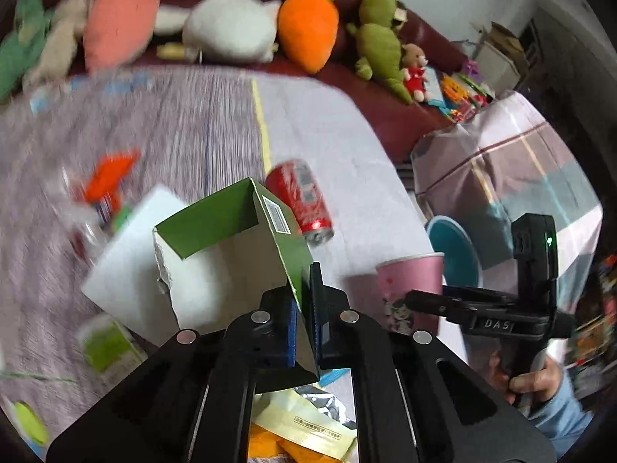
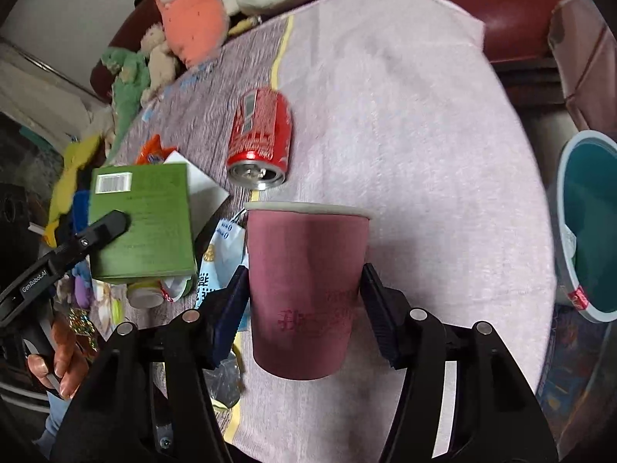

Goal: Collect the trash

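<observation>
My left gripper (image 1: pixel 304 324) is shut on one wall of an open green carton (image 1: pixel 239 254), held above the table; the carton also shows in the right wrist view (image 2: pixel 142 220). My right gripper (image 2: pixel 304 308) is shut on an upright pink paper cup (image 2: pixel 306 289), which also shows in the left wrist view (image 1: pixel 410 289). A red soda can (image 1: pixel 300 200) lies on its side on the pink tablecloth (image 2: pixel 405 115); in the right wrist view the can (image 2: pixel 260 137) lies just beyond the cup. Wrappers (image 2: pixel 221 258) lie under the carton.
A teal bin (image 2: pixel 590 223) stands off the table's right edge, also in the left wrist view (image 1: pixel 455 247). Plush toys (image 1: pixel 308 27) line a dark red sofa behind the table. A white box (image 1: pixel 127 266), an orange wrapper (image 1: pixel 110 175) and small packets (image 1: pixel 112 343) lie at left.
</observation>
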The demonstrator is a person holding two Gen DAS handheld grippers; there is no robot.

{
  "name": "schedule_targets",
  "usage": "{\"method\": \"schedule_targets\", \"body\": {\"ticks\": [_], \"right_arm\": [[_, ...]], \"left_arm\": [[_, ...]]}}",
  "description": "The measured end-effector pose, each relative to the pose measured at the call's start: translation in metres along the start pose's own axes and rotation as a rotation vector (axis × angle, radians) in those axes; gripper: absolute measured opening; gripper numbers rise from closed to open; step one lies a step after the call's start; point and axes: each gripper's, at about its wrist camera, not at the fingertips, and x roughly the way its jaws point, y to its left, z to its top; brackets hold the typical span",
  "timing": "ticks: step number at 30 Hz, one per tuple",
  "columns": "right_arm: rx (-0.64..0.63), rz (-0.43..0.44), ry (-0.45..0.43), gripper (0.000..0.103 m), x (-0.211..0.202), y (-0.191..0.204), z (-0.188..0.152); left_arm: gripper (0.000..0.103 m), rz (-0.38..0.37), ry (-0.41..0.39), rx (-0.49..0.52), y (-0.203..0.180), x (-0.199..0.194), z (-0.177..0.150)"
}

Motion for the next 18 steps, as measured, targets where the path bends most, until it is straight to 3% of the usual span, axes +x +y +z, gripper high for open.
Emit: {"method": "schedule_targets", "body": {"ticks": [8,11,18], "right_arm": [[0.028,0.023,-0.077,0.056,-0.032,-0.017,-0.002],[0.042,0.017,-0.087,0.056,-0.035,-0.025,0.0],[0.065,0.012,-0.05,0.056,-0.024,-0.036,-0.007]], "left_arm": [[0.004,0.008,-0.073,0.159,-0.054,-0.019,-0.008],[0.004,0.034,-0.039,0.201,-0.065,-0.004,-0.006],[0.01,0.16,0.094,0.202,-0.046,0.042,-0.009]]}}
